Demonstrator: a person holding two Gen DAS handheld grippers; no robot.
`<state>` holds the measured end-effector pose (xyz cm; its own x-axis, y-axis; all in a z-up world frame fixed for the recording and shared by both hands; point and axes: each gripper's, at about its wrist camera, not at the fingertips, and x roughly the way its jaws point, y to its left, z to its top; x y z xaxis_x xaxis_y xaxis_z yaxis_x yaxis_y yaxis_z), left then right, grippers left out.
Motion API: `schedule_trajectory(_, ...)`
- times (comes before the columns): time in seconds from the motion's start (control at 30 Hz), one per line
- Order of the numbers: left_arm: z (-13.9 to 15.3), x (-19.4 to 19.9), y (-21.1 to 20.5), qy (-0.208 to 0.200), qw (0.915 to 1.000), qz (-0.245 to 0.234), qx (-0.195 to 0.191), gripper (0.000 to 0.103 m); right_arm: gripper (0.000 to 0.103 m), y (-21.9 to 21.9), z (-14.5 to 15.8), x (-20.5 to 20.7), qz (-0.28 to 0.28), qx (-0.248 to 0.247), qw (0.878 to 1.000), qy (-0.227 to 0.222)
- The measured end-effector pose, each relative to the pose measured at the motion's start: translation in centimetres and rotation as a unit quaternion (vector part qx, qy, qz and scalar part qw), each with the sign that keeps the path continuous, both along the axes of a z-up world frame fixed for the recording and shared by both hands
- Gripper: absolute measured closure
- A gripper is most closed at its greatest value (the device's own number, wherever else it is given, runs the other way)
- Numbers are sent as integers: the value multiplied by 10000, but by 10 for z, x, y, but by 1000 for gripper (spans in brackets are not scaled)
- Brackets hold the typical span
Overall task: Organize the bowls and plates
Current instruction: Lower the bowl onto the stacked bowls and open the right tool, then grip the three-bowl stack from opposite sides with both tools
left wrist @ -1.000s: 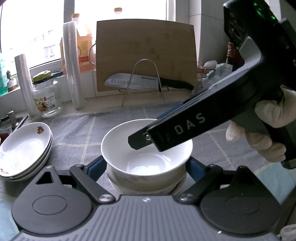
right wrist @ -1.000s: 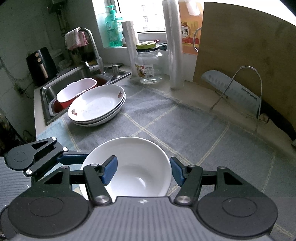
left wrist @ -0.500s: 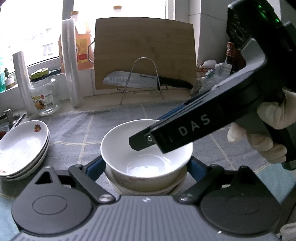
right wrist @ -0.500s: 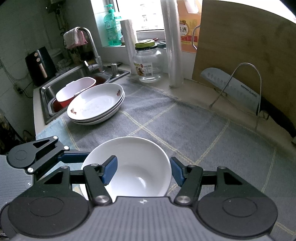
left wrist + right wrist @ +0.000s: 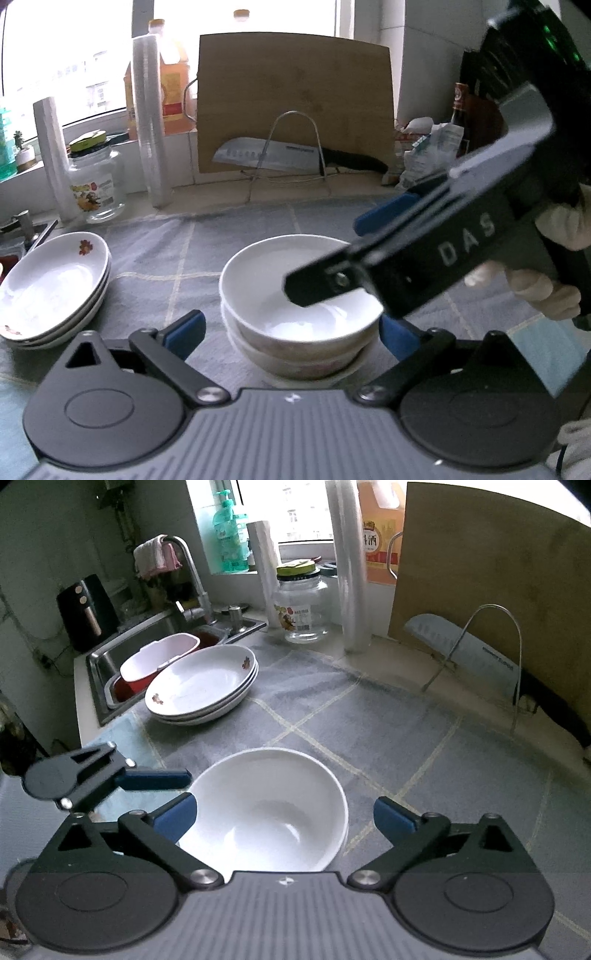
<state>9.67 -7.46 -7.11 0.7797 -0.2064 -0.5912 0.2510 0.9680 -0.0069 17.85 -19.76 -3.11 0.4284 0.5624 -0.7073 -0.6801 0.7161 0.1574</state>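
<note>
The left tongs [image 5: 291,330] are opening, their blue pads clear of the bowl stack [image 5: 301,325] that sits between them, and the right tongs [image 5: 282,814] are also spreading, with the top bowl [image 5: 266,812] between the pads but not pinched. From the left wrist view, one black finger of the right tongs reaches over the rim and into the top bowl, with a gloved hand [image 5: 546,280] behind it. The bowl looks nested squarely on the ones below, so the step in hand appears to be letting go and backing off. To do that well, both tongs should probably widen fully before any retreat, and the right finger should lift straight up out of the bowl so it does not catch the rim and tip the stack. Farther out, to the left of the left tongs, the plate stack [image 5: 51,291] rests on the grey checked cloth [image 5: 369,716] covering the tabletop, near the sink [image 5: 122,653]; beyond stand a cutting board [image 5: 291,99] and a knife [image 5: 273,157].
</note>
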Motion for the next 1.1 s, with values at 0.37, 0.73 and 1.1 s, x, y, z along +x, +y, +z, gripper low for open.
schedule_trajectory(0.37, -5, -8, 32, 369, 9990, -242, -66, 3, 0, -16, 5, -20, 74, 121, 9999, -83)
schedule_trajectory(0.73, -46, 22, 49, 1047, 9828, -1418, 545, 3, 0, -26, -28, -45, -213, -614, 9978, 136)
schedule_trajectory(1.1, -58, 45, 36, 1205, 9643, -2222, 787, 0, 0, -5, -81, -46, -270, -1295, 9910, 214)
